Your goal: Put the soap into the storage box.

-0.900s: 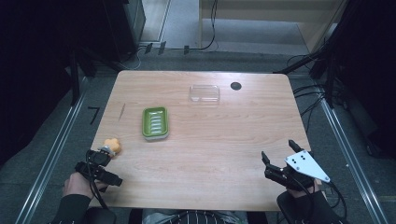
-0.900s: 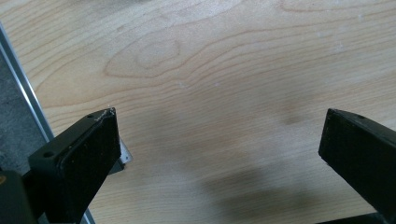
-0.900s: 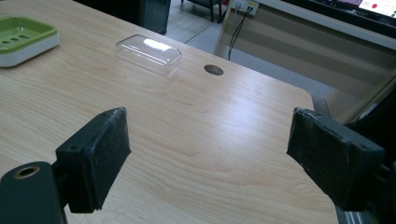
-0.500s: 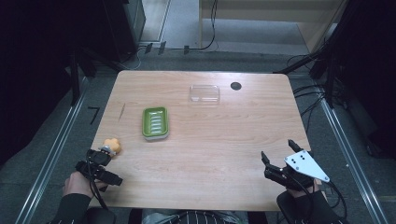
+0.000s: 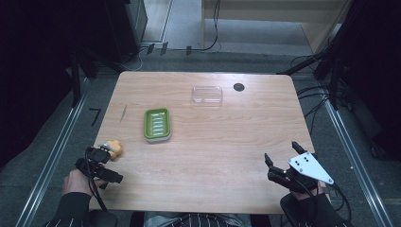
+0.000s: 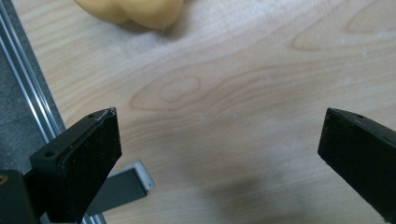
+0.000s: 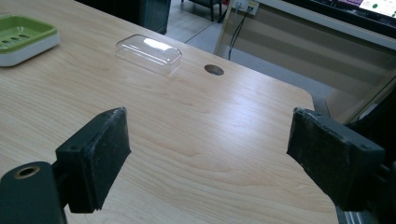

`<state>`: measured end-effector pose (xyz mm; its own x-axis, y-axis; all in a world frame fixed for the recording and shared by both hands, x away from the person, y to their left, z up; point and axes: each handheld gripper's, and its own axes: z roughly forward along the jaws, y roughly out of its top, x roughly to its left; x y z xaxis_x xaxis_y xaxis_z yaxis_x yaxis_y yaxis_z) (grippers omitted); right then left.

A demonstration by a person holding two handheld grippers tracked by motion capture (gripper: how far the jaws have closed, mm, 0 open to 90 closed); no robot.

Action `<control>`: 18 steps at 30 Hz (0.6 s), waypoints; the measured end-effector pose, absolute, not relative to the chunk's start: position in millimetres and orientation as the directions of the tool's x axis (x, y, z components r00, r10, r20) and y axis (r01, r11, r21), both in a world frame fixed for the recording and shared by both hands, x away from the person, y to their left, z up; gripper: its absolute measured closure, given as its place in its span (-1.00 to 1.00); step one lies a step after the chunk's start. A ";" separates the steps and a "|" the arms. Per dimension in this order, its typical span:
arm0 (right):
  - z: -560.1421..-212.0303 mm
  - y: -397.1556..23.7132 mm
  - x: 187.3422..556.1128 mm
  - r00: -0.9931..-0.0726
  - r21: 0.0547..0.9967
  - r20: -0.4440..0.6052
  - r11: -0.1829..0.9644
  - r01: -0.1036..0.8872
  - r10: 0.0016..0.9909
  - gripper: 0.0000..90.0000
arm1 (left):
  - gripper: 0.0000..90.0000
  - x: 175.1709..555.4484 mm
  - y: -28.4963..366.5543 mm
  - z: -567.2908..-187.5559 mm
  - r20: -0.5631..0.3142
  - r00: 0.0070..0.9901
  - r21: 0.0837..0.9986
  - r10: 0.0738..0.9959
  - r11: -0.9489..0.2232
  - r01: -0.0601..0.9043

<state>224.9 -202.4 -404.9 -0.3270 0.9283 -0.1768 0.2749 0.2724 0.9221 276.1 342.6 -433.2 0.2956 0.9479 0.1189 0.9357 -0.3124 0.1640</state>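
Table [image 5: 222, 142]: light wood finish with visible grain, including an oval swirl at centre left of the left gripper view; a dark round hole [image 5: 239, 87] at upper right of the high view

Soap dish [image 5: 157, 124]: lime green top with ribbed slots, white base, left of centre

Lid [image 5: 207, 94]: clear, colourless plastic, upper centre

Object [image 5: 115, 148] at lower left: yellow-orange

Left gripper [image 6: 219, 154]: black jaws

Right gripper [image 7: 210, 158]: black jaws, grey plate with dark dots

Sleeves [image 5: 71, 213]: black

Floor [image 5: 47, 156]: grey, with pale metal rails

Right tongs [image 7: 208, 158] gape over the table [image 7: 196, 140], clear lid [image 7: 148, 53] beyond.
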 end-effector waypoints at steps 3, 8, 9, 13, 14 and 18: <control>-404.9 -202.2 225.3 -0.328 0.922 -0.179 0.274 0.273 0.928 -0.70 | -1.00 278.4 344.4 -431.4 0.119 0.290 0.172 0.950 -0.307 0.936; -405.0 -202.9 225.0 -0.327 0.922 -0.177 0.273 0.274 0.928 -0.70 | -1.00 286.1 347.7 -429.1 0.115 0.280 0.186 0.953 -0.298 0.936; -405.0 -203.0 225.1 -0.326 0.922 -0.177 0.272 0.274 0.928 -0.70 | -1.00 288.8 347.8 -428.7 0.112 0.283 0.186 0.953 -0.300 0.936; -405.1 -202.7 225.1 -0.328 0.921 -0.178 0.275 0.277 0.928 -0.70 | -1.00 296.5 347.0 -425.5 0.115 0.287 0.199 0.951 -0.305 0.931; -405.0 -202.8 225.0 -0.328 0.921 -0.179 0.275 0.277 0.928 -0.70 | -1.00 297.4 347.6 -425.1 0.115 0.289 0.197 0.950 -0.307 0.931; -405.0 -203.0 224.8 -0.327 0.921 -0.178 0.274 0.276 0.928 -0.70 | -1.00 301.1 350.7 -424.9 0.102 0.289 0.202 0.952 -0.304 0.931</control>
